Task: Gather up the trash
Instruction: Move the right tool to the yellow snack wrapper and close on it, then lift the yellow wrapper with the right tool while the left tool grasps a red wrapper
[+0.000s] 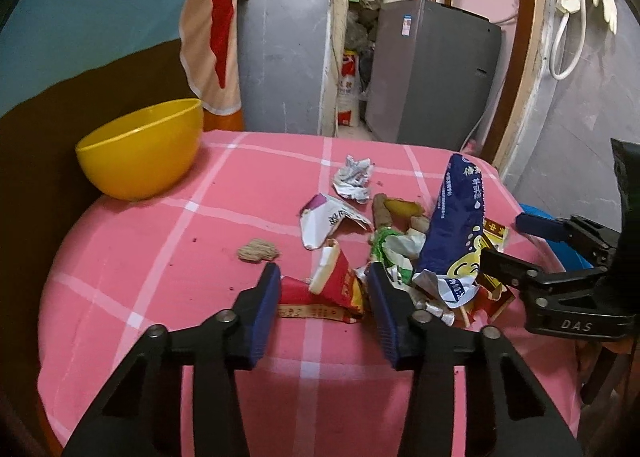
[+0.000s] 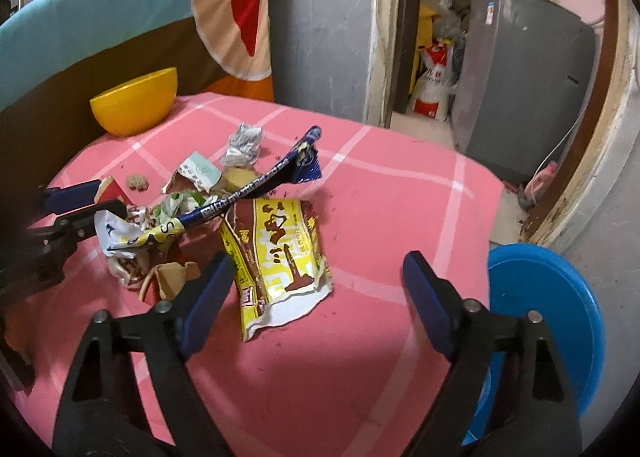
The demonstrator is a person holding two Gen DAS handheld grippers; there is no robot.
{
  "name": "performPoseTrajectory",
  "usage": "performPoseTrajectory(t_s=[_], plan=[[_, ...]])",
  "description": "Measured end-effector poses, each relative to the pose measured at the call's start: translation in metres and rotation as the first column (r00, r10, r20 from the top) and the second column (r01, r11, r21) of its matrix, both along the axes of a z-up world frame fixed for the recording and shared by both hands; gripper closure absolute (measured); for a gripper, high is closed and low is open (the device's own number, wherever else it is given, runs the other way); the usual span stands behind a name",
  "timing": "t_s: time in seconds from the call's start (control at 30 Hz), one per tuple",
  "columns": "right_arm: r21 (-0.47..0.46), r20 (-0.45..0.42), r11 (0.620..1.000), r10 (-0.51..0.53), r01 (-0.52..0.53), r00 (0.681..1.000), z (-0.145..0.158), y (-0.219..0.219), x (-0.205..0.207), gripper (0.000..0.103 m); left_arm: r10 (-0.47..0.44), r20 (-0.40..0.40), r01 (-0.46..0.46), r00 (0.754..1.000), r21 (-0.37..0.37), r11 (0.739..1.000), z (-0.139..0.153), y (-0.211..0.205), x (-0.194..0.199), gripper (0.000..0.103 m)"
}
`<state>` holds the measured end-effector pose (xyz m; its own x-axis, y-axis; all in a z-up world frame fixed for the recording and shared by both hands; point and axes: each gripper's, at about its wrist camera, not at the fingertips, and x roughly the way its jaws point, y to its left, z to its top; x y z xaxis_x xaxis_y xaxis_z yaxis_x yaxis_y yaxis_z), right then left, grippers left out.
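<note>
A pile of trash lies on the pink checked tablecloth: a red wrapper, a tall blue pouch, a torn white carton, a crumpled paper ball and a brown crumb. My left gripper stands open, low over the table, with the red wrapper between its blue pads; I see no pad pressing on it. My right gripper is open wide around the lower end of a yellow-and-brown wrapper that lies flat. The blue pouch leans over it.
A yellow bowl stands at the table's far left edge against a dark board draped with cloth. A blue basin sits on the floor by the table's right side. A grey appliance stands in the doorway behind.
</note>
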<state>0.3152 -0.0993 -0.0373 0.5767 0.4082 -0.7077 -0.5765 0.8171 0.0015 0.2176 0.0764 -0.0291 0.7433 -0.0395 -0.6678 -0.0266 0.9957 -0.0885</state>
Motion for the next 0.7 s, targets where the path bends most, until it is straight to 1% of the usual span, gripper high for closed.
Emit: performPoseTrajectory(t_s=[0.1, 0.17, 0.2, 0.23, 0.27, 0.33, 0.37, 0.4, 0.47, 0.53, 0.6, 0.67, 0.7], plan=[[-0.010, -0.016, 1.000, 0.017, -0.017, 1.000, -0.002, 0.003, 0.002, 0.030, -0.012, -0.012, 0.012, 1.000, -0.019, 1.000, 0.000, 0.001, 0.002, 0.076], [-0.016, -0.023, 1.000, 0.025, -0.026, 0.999, -0.004, 0.006, 0.003, 0.043, -0.018, -0.017, 0.017, 1.000, -0.039, 0.999, -0.001, 0.003, 0.003, 0.087], [-0.018, -0.025, 0.999, 0.027, -0.028, 0.999, -0.005, 0.006, 0.002, 0.047, -0.021, -0.020, 0.020, 1.000, -0.050, 0.999, -0.001, 0.004, 0.003, 0.090], [-0.019, -0.029, 0.999, 0.031, -0.032, 0.999, -0.005, 0.006, 0.002, 0.054, -0.024, -0.020, 0.022, 1.000, -0.057, 0.998, -0.001, 0.005, 0.002, 0.093], [-0.019, -0.030, 0.999, 0.035, -0.035, 0.999, -0.006, 0.006, 0.002, 0.061, -0.027, -0.019, 0.025, 0.999, -0.067, 0.997, -0.001, 0.006, 0.001, 0.096], [-0.016, -0.028, 0.999, 0.040, -0.041, 0.999, -0.006, 0.006, 0.001, 0.064, -0.027, -0.019, 0.025, 0.999, -0.088, 0.996, -0.001, 0.008, -0.001, 0.100], [-0.011, -0.027, 0.999, 0.043, -0.043, 0.999, -0.006, 0.005, 0.000, 0.069, -0.024, -0.017, 0.022, 1.000, -0.100, 0.995, -0.001, 0.011, -0.002, 0.100], [-0.003, -0.031, 0.999, 0.046, -0.046, 0.998, -0.006, 0.004, 0.000, 0.071, -0.020, -0.014, 0.019, 1.000, -0.106, 0.994, 0.000, 0.012, -0.002, 0.100], [0.010, -0.037, 0.999, 0.048, -0.047, 0.998, -0.006, 0.002, -0.001, 0.081, -0.015, -0.006, 0.014, 1.000, -0.115, 0.993, 0.002, 0.014, -0.004, 0.101], [0.020, -0.040, 0.999, 0.047, -0.046, 0.998, -0.006, 0.000, -0.002, 0.084, -0.011, 0.004, 0.011, 1.000, -0.119, 0.993, 0.004, 0.015, -0.008, 0.101], [0.023, -0.042, 0.999, 0.047, -0.046, 0.998, -0.006, 0.000, -0.002, 0.084, -0.009, 0.011, 0.010, 1.000, -0.125, 0.992, 0.006, 0.017, -0.011, 0.101], [0.028, -0.045, 0.998, 0.050, -0.049, 0.998, -0.006, -0.001, -0.003, 0.082, -0.008, 0.012, 0.009, 1.000, -0.126, 0.992, 0.007, 0.017, -0.011, 0.101], [0.024, -0.041, 0.999, 0.047, -0.047, 0.998, -0.005, -0.002, -0.003, 0.079, -0.008, 0.010, 0.009, 1.000, -0.125, 0.992, 0.006, 0.017, -0.011, 0.101]])
